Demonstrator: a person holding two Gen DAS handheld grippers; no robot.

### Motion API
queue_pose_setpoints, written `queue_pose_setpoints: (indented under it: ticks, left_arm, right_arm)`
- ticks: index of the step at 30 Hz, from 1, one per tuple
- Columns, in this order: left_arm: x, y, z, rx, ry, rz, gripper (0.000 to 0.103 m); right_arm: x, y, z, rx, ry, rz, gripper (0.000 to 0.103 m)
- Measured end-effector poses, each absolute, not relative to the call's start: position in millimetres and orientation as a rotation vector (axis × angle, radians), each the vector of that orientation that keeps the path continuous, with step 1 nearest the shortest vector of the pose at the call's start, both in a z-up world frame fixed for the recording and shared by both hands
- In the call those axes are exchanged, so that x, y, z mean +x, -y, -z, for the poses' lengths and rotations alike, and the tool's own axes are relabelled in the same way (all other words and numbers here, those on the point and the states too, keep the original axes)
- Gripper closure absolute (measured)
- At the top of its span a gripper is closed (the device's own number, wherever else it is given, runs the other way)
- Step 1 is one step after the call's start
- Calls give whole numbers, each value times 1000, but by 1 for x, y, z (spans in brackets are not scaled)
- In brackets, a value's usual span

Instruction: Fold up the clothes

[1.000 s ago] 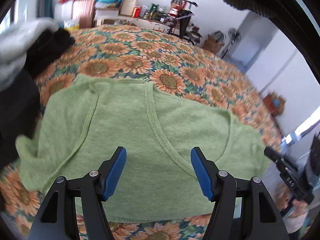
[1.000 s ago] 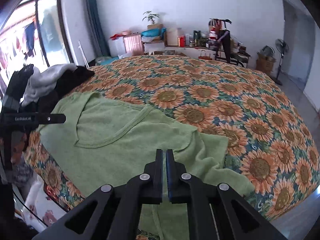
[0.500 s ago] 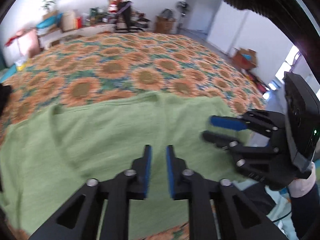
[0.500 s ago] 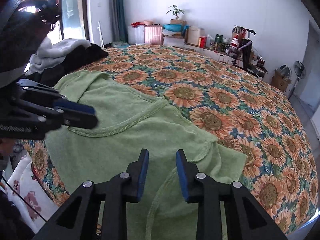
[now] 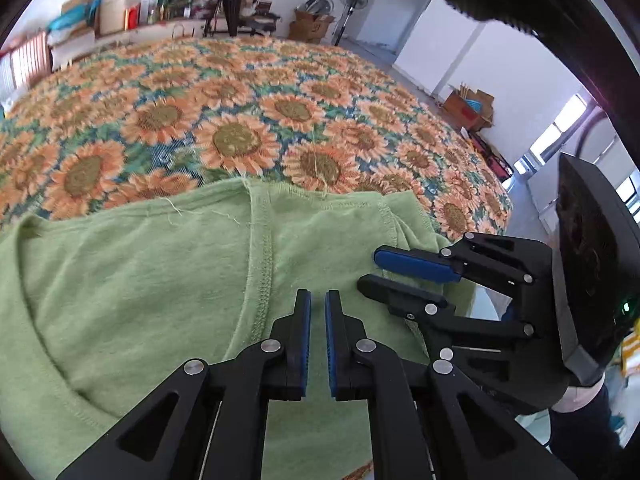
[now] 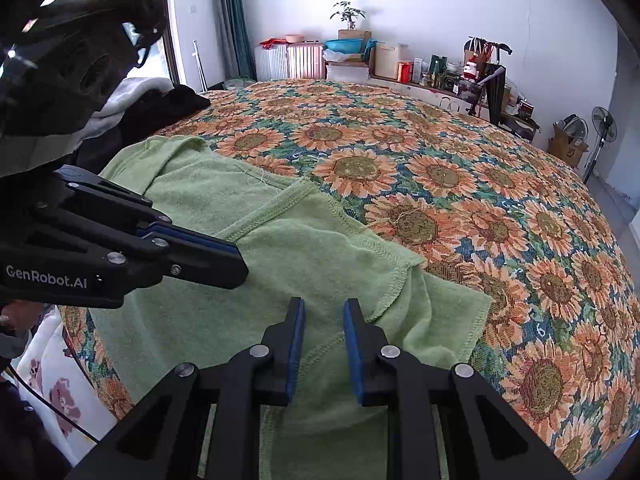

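Left wrist view: one green shirt is seen spread flat on the near part of the bed, which is covered by a sunflower-print bedspread. Two hand-held grippers are counted. The left hand-held gripper is held over the shirt just beside the neckline seam, its jaws closing to a narrow slit; whether cloth is pinched cannot be told. The right hand-held gripper is seen at the shirt's right edge. A cluttered shelf, a fan and boxes are seen along the white walls.

Right wrist view: the right hand-held gripper is held over the folded sleeve area, jaws narrow and closing, nothing pressed between them. The left hand-held gripper covers part of the shirt. One pile of clothes lies at the bed's far left.
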State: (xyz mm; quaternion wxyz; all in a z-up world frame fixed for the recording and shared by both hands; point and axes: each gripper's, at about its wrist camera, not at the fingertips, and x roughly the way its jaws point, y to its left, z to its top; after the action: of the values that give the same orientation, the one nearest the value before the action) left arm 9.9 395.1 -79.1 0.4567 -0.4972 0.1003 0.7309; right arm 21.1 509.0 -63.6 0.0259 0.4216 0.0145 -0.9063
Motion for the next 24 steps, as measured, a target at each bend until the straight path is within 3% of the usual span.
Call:
queue_pose_setpoints:
  ticks: [3, 7, 15, 20, 21, 24]
  left_arm:
    - [9, -396, 85, -1236, -255, -1811, 96]
    - [7, -392, 87, -1232, -240, -1805, 96]
    - [-4, -384, 90, -1287, -172, -1775, 96]
    - [2, -387, 80, -1217, -218, -1790, 96]
    - [5, -389, 76, -1190, -229, -1792, 92]
    - [16, -402, 68, -1092, -298, -1756, 45]
  right_arm:
    - [18, -507, 66, 1301, -74, 2798, 83]
    - [18, -517, 67, 1283, 17, 2808, 101]
    - [41, -570, 54, 1111, 463, 2878, 102]
    - [61, -581, 43, 1008, 532, 2923, 102]
    - [65, -579, 41, 1005, 517, 2926, 102]
    - [72, -570, 40, 1022, 450, 2913, 99]
